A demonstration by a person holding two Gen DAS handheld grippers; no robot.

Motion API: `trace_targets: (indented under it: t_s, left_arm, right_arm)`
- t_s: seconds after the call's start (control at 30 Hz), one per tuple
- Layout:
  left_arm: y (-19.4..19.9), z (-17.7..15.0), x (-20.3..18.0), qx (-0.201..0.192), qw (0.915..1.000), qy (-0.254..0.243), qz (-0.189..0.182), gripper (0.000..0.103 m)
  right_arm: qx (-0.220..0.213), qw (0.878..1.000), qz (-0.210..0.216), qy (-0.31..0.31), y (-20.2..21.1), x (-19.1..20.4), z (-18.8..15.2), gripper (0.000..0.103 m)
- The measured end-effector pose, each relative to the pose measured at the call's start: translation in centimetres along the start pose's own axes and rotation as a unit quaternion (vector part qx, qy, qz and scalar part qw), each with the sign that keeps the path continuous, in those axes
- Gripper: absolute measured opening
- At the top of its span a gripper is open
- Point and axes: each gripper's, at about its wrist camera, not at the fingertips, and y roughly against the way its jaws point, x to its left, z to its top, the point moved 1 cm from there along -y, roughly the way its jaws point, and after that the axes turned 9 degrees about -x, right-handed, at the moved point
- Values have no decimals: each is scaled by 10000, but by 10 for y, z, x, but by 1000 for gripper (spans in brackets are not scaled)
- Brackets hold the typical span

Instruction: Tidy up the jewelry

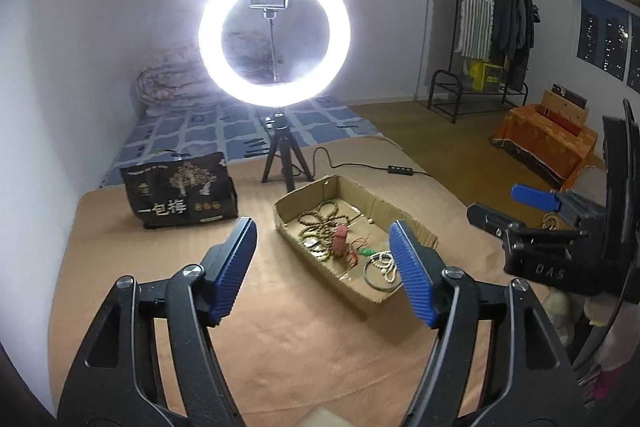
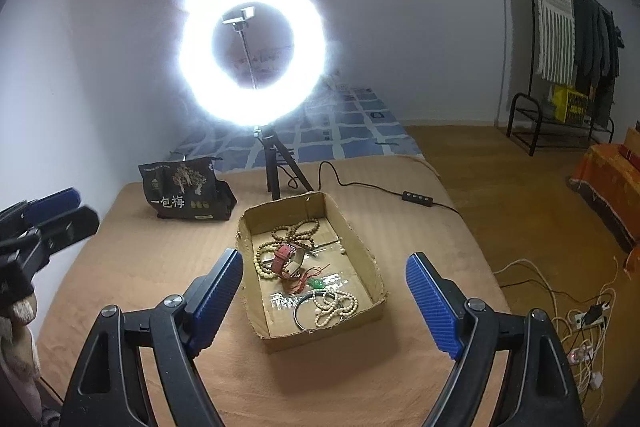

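Tan blanket [image 2: 160, 307], black bag [image 2: 186, 193] reading "一包梅", both tools [image 1: 324, 255] [image 2: 324, 287] agape, empty

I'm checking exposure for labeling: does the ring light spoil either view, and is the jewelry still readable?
Left wrist view: the ring light blows out to pure white, yet the cardboard box and its beads stay legible. Right wrist view: the glare flares wider with a ragged halo, the box's glossy floor reflects it, but the red watch reads clearly.

Open cardboard box [image 2: 362, 247] on the tan tabletop, all jewelry inside: brown bead strand [image 2: 298, 231] at the far end, red watch [image 2: 289, 259] mid, green pendant [image 2: 315, 283] on red cord, dark bangle [image 2: 298, 311] touching cream beads [image 2: 336, 305] at the near end.
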Motion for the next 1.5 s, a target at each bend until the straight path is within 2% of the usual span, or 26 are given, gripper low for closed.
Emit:
trace_targets:
  t_s: [0.13,0.2,0.23,0.3,0.37,0.43,0.63,1.5]
  left_arm:
    - [11,-9,3,-23,10000,21,45,81]
    - [14,-10,4,-25,10000,18,33,82]
    - [15,-10,4,-43,10000,13,55,82]
    - [21,-10,5,-117,9999,9,96,94]
    - [27,-10,5,-235,9996,-6,158,101]
    - [30,-10,3,-280,9993,-63,243,102]
    - [32,-17,-1,-44,9988,-198,449,102]
    - [35,-21,3,-104,9979,-238,599,103]
  right_arm:
    - [-114,9999,55,107,7,8,1,88]
    - [-263,9996,41,126,11,11,3,102]
    - [-341,9993,26,128,15,12,3,103]
    - [-425,9990,21,130,18,14,5,103]
    - [-458,9988,43,142,17,17,6,103]
    - [-457,9988,37,174,15,20,5,103]
    - [-381,9985,27,384,12,30,1,103]
    - [-188,9993,-73,323,6,26,-6,103]
